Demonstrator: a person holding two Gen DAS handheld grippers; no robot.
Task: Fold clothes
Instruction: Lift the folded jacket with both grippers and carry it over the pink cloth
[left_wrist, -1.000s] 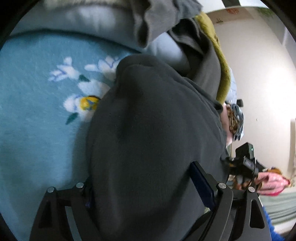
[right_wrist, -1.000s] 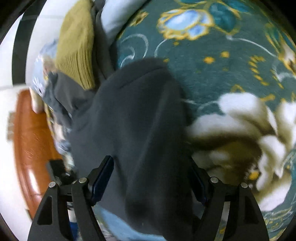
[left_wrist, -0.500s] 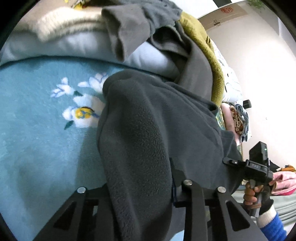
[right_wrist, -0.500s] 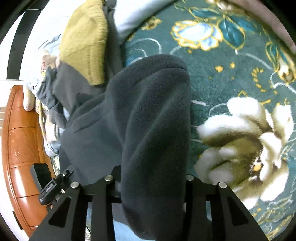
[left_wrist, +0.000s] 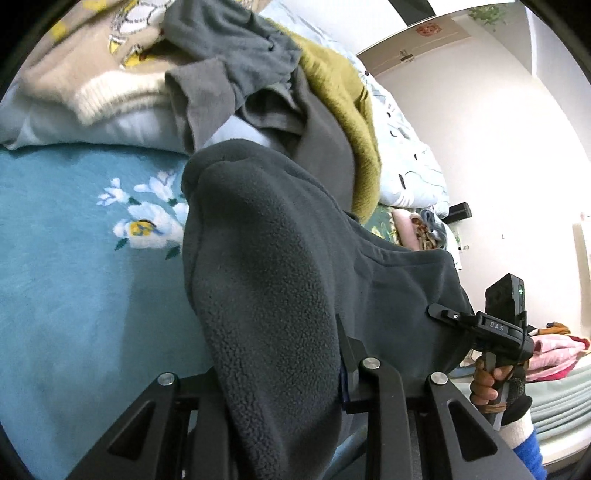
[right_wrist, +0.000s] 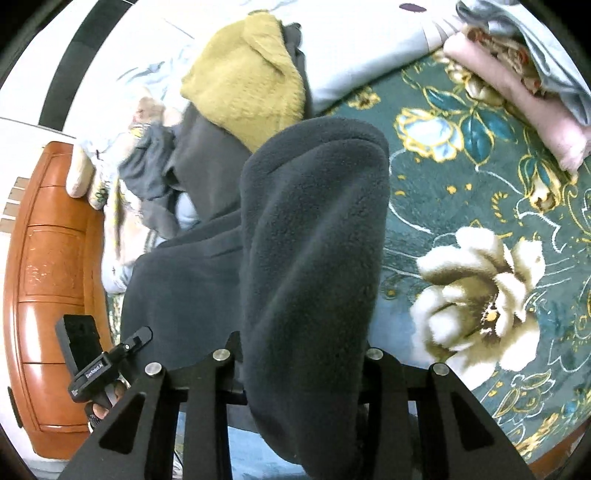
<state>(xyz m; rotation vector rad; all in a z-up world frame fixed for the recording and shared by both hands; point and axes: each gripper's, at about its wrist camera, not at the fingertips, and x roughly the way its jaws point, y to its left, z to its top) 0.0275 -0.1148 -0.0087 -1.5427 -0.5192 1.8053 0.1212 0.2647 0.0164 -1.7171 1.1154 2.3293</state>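
Note:
A dark grey fleece garment (left_wrist: 266, 266) hangs between my two grippers above the bed. My left gripper (left_wrist: 280, 373) is shut on one end of it; the fleece drapes over the jaws and hides the fingertips. My right gripper (right_wrist: 303, 354) is shut on the other end of the same fleece (right_wrist: 314, 229), which bunches up over the jaws. The right gripper also shows in the left wrist view (left_wrist: 491, 328), held by a hand. The left gripper shows in the right wrist view (right_wrist: 99, 365).
A pile of unfolded clothes lies behind: a mustard sweater (left_wrist: 343, 96), a grey top (left_wrist: 229, 48), a beige knit (left_wrist: 99, 85). The blanket is light blue (left_wrist: 66, 288) on one side and dark green floral (right_wrist: 480, 221) on the other. Folded pink clothes (right_wrist: 517, 92) lie far right. A wooden headboard (right_wrist: 48, 258) stands left.
Both grippers closed on the fleece and lifted it up and back from the bed; more of the clothes pile and room show now.

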